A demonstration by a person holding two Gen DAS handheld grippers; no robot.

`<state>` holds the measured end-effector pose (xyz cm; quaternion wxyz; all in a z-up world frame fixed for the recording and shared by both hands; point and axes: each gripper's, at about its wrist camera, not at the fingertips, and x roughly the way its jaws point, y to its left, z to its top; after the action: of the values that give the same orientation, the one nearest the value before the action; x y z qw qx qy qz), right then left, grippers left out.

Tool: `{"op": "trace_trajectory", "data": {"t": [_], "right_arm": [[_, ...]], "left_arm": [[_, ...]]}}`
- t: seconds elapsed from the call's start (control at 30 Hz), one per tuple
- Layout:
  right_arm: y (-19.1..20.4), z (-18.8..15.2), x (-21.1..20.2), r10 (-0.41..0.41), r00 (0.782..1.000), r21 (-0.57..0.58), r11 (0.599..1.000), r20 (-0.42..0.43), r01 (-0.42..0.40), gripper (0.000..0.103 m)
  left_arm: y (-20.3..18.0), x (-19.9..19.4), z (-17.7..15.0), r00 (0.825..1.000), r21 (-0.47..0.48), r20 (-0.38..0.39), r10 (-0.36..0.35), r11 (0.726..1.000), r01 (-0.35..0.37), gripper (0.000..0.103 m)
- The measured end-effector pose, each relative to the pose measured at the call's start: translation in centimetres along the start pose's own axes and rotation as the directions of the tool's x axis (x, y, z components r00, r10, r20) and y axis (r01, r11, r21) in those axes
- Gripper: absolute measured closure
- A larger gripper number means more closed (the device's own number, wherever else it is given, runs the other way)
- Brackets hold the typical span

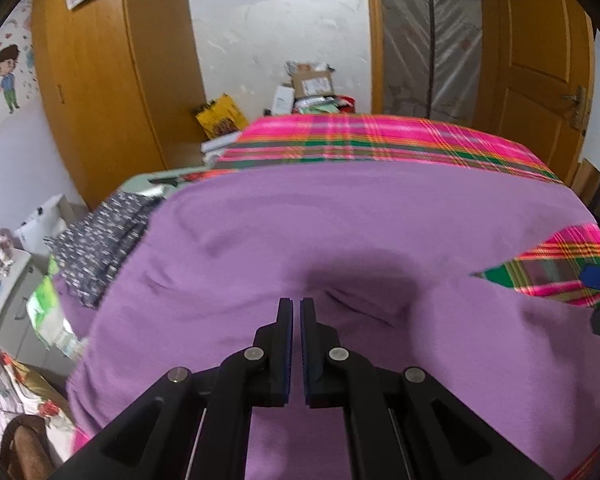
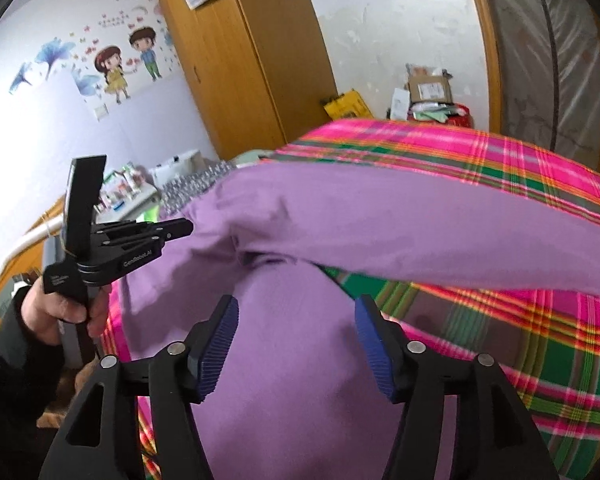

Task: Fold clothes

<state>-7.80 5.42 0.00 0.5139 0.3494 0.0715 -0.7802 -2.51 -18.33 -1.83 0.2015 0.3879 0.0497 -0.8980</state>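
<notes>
A purple garment (image 1: 340,232) lies spread over a bed with a pink and green plaid sheet (image 1: 380,136). My left gripper (image 1: 296,304) is shut, with its pads pressed together on a pinch of the purple cloth. In the right wrist view a person's hand holds that left gripper (image 2: 182,226) at the left, and it lifts one edge of the purple garment (image 2: 380,220) into a raised fold that sags across the bed. My right gripper (image 2: 298,304) stands wide open just above the flat lower part of the garment, with nothing pinched between its blue pads (image 2: 218,344).
A dark patterned cloth (image 1: 100,240) lies at the bed's left side. Boxes and a yellow bag (image 1: 220,116) pile up beyond the far end. A wooden wardrobe (image 1: 112,80) stands at the left, a door (image 1: 540,60) at the right, and a cluttered white side table (image 2: 128,192) beside the bed.
</notes>
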Motion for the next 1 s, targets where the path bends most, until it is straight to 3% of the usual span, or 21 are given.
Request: {"op": "trace_trajectory", "data": {"t": [0.17,0.37,0.73,1.0], "right_arm": [[-0.9,-0.3,0.2,-0.028,0.999,0.012,1.000,-0.017,0.029,0.037],[-2.2,0.6,-0.3,-0.061,0.998,0.015,0.998,-0.009,0.062,0.037],[-2.1,6.2,0.7,-0.074,0.997,-0.108,0.992,-0.017,0.072,0.037],[-1.6,9.4,4.9,-0.022,0.998,-0.154,0.988,-0.065,0.012,0.037]], "left_arm": [[-0.7,1.1,0.1,0.999,0.019,-0.028,-0.044,0.999,0.045,0.100],[2.9,2.3,1.8,0.997,-0.040,-0.062,-0.039,0.999,0.037,0.100],[11.0,2.6,5.8,0.999,-0.094,-0.037,0.011,0.996,-0.014,0.100],[12.6,4.7,6.9,1.000,-0.032,-0.009,0.014,0.999,-0.014,0.100]]}}
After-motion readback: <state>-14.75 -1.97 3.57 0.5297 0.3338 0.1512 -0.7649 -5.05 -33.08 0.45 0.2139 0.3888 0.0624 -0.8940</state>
